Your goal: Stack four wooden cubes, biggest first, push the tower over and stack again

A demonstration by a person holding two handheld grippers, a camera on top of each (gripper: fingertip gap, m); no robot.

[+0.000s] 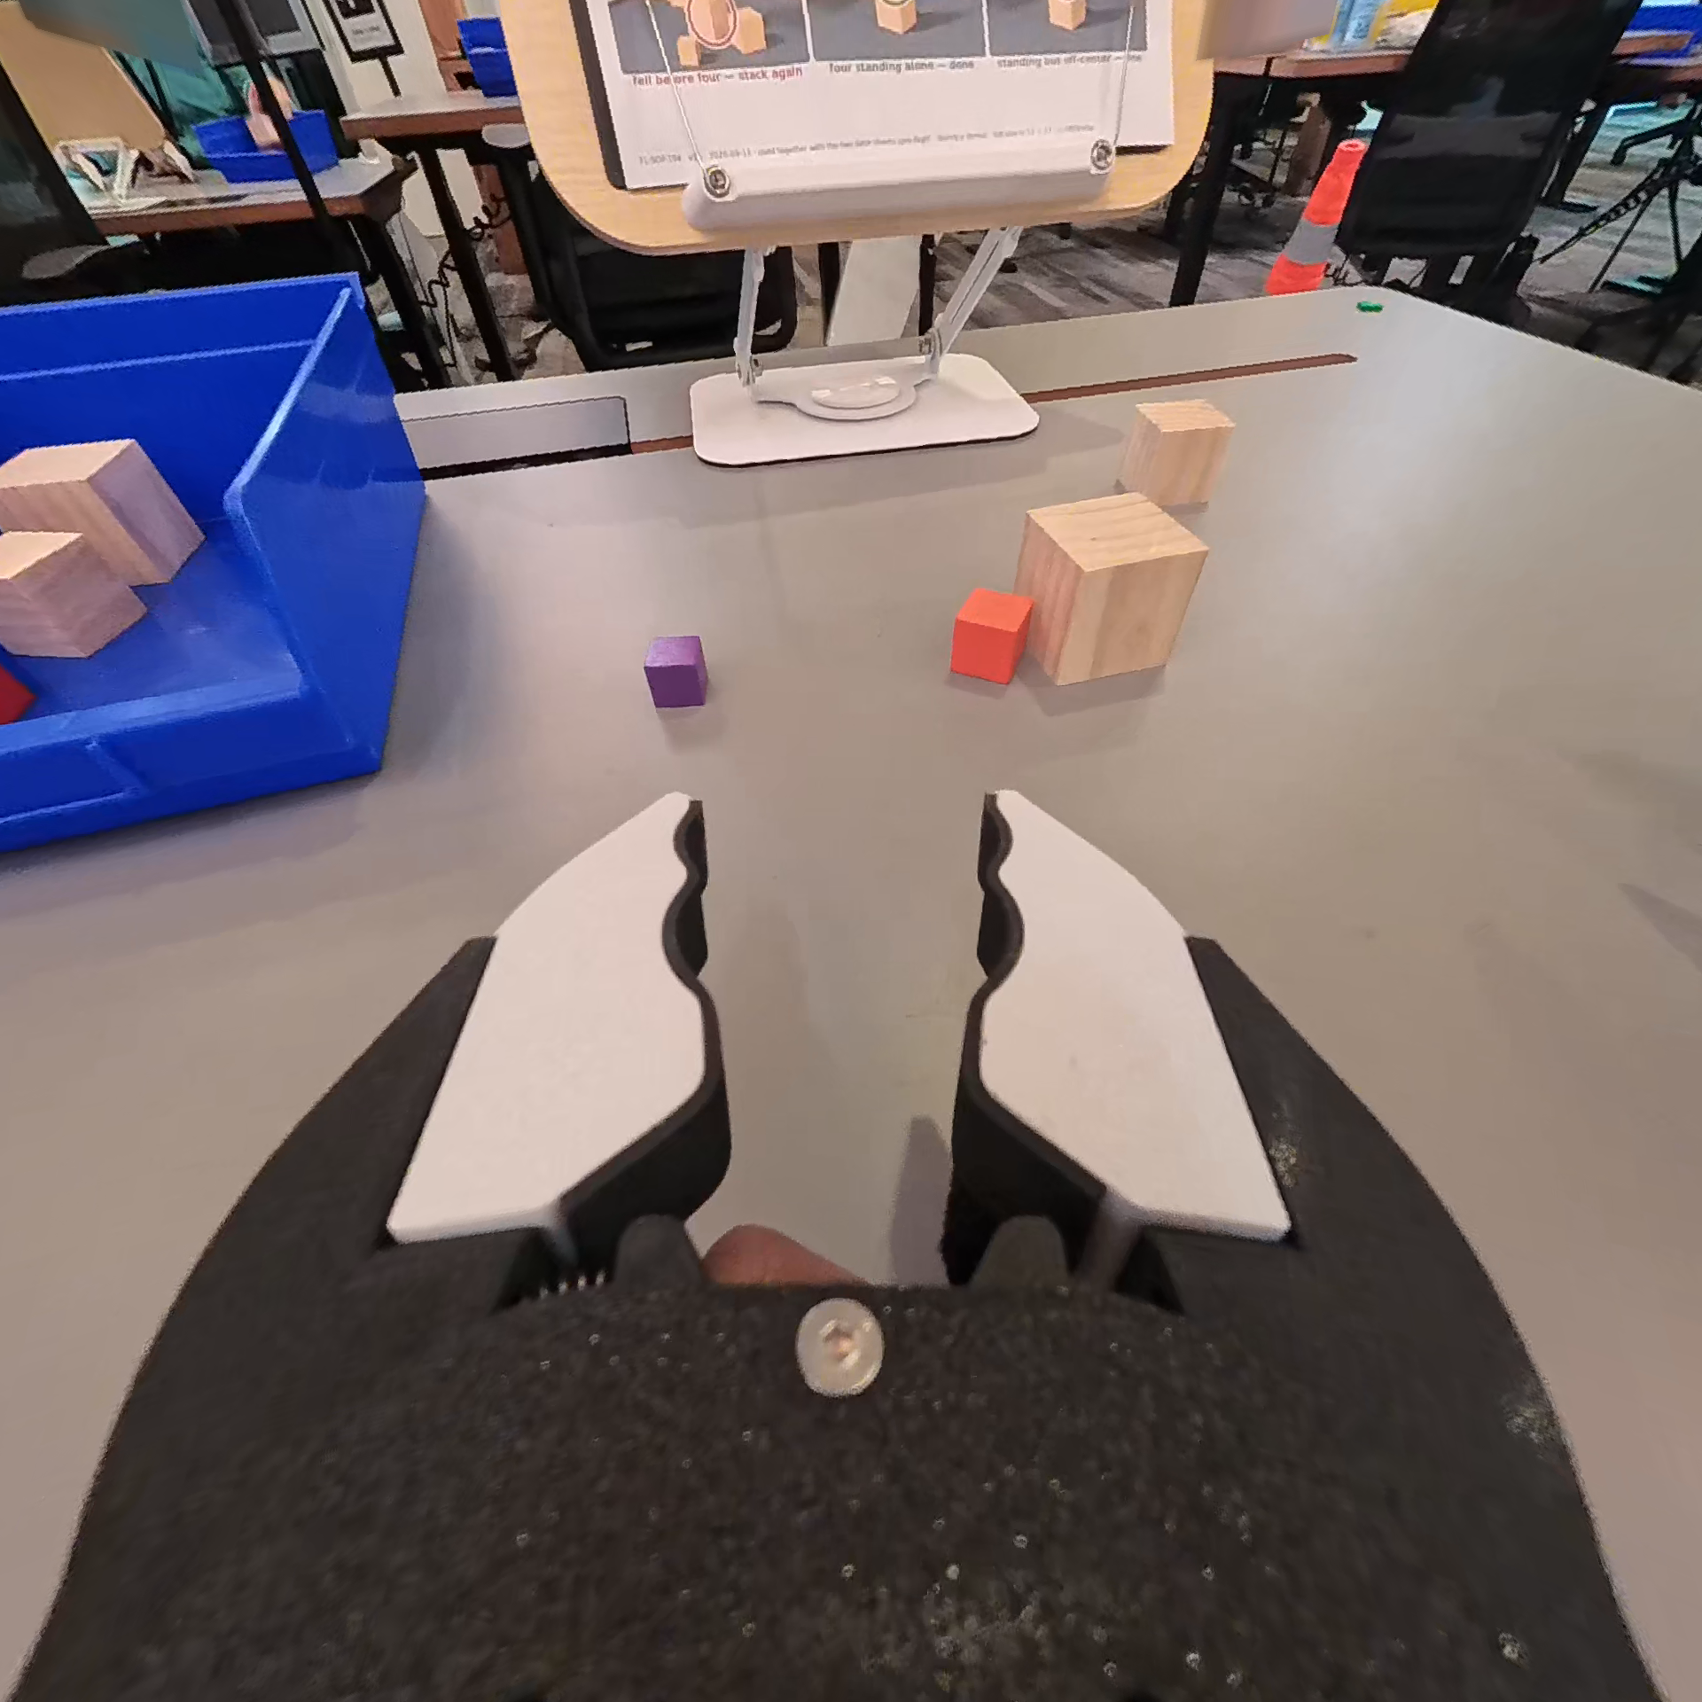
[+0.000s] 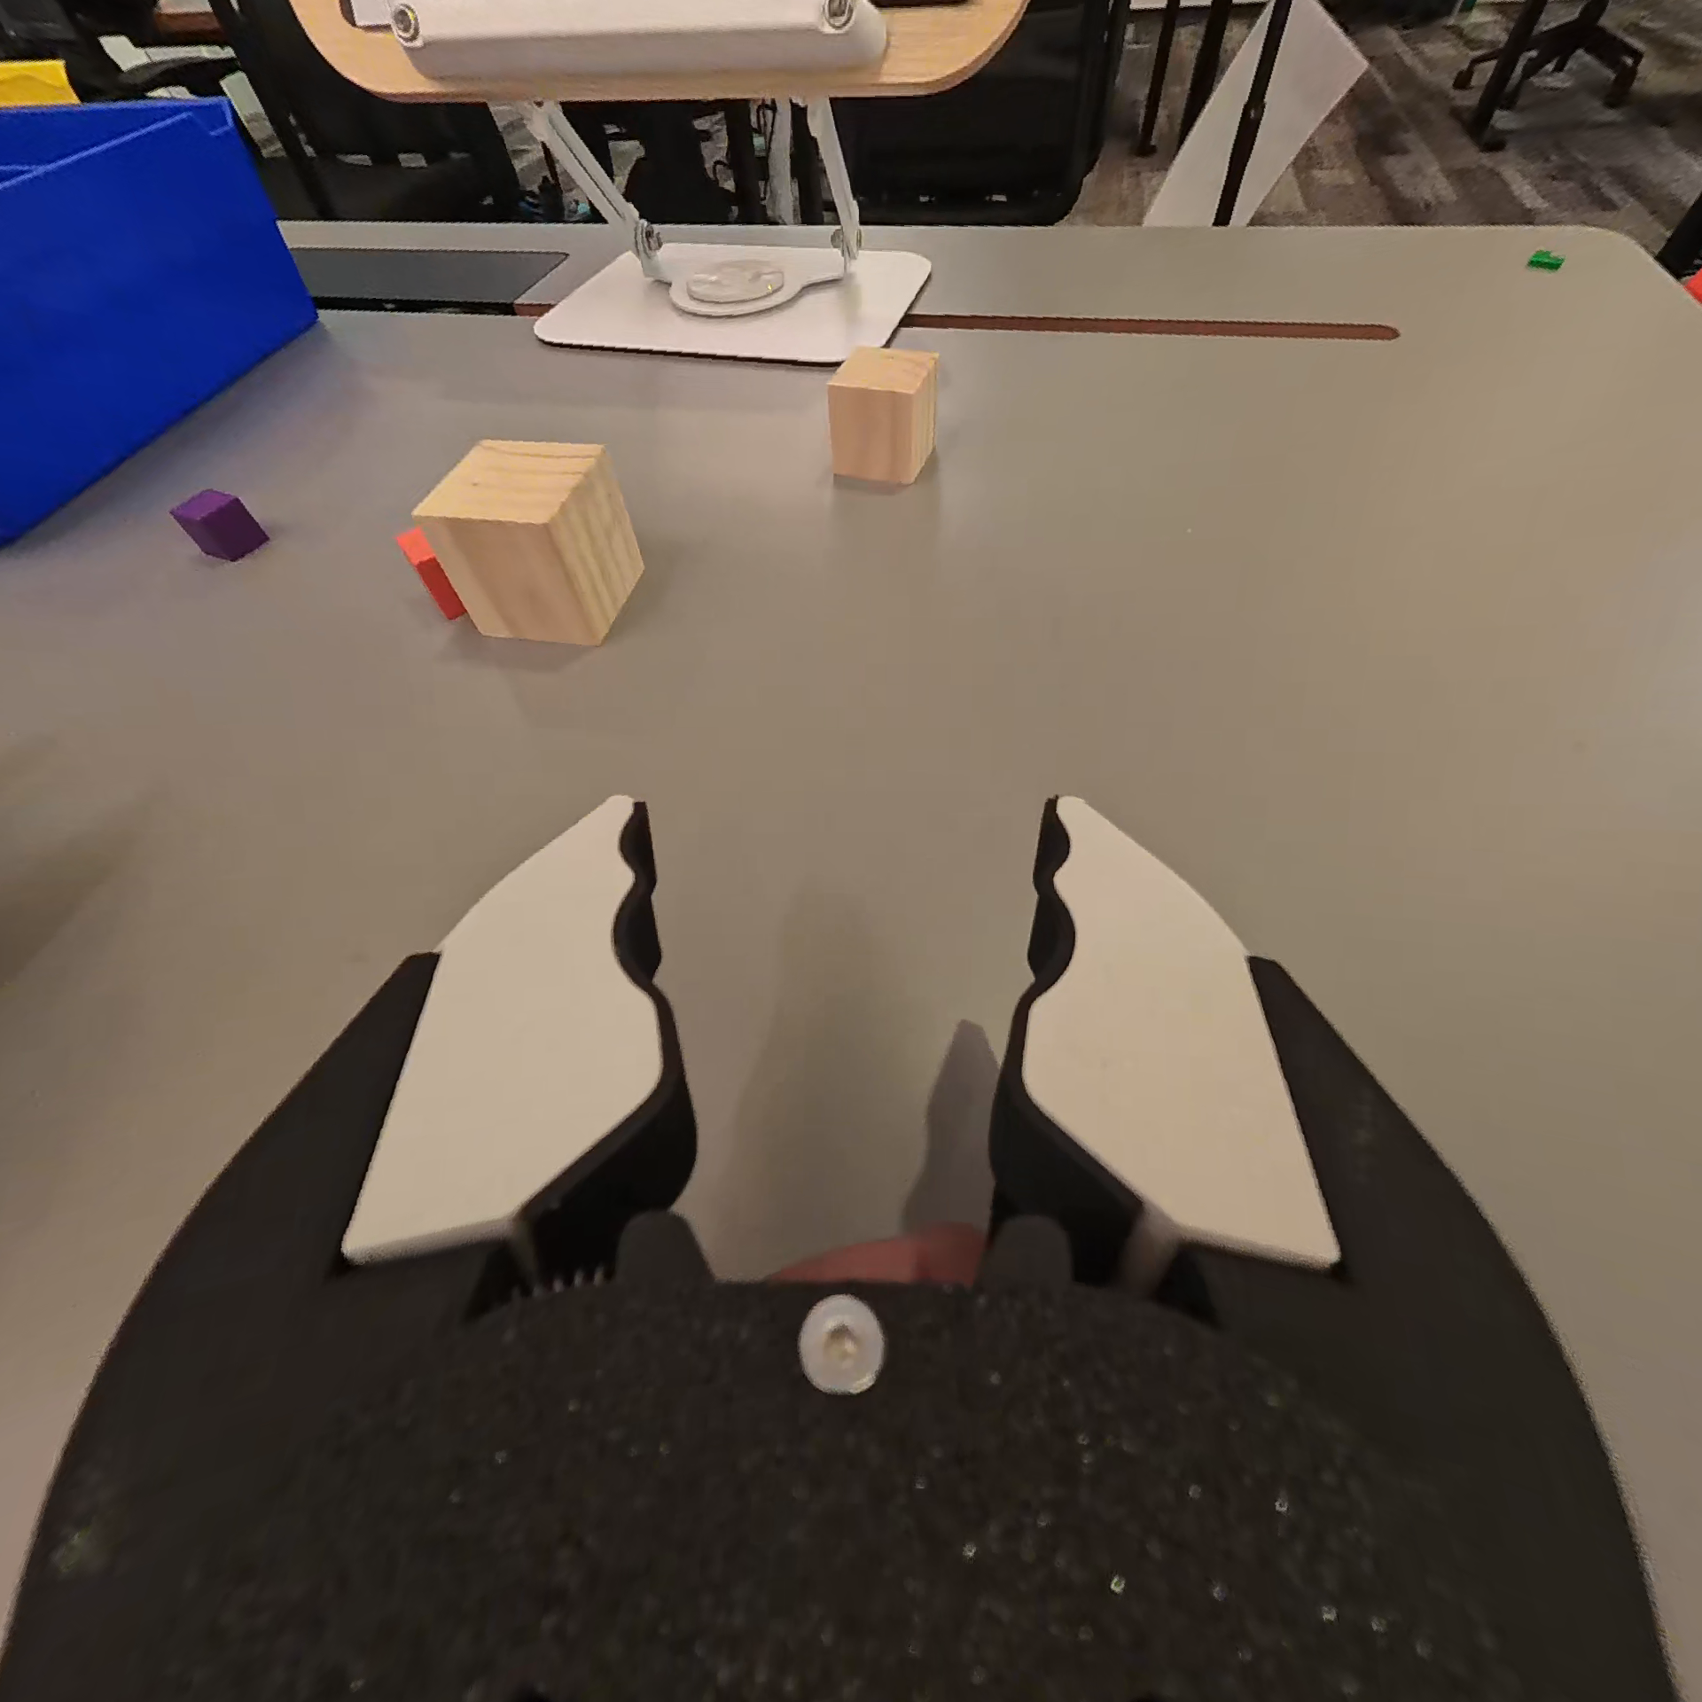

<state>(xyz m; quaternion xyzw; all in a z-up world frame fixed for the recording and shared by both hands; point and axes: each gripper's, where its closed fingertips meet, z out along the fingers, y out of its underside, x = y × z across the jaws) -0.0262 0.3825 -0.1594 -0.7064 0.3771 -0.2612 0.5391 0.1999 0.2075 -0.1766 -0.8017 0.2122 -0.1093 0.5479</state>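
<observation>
No tower stood yet, and both the left gripper (image 1: 838, 810) and the right gripper (image 2: 843, 815) were wide and held nothing. From the right gripper, the big wooden cube (image 2: 534, 543) sat at eleven o'clock, touching the red cube (image 2: 428, 573). It probably needed grabbing first, as the bottom.

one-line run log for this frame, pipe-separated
stage: no stack yet | left claw: open, empty | right claw: open, empty | large wooden cube: on table, red cube against it | purple cube: apart
</observation>
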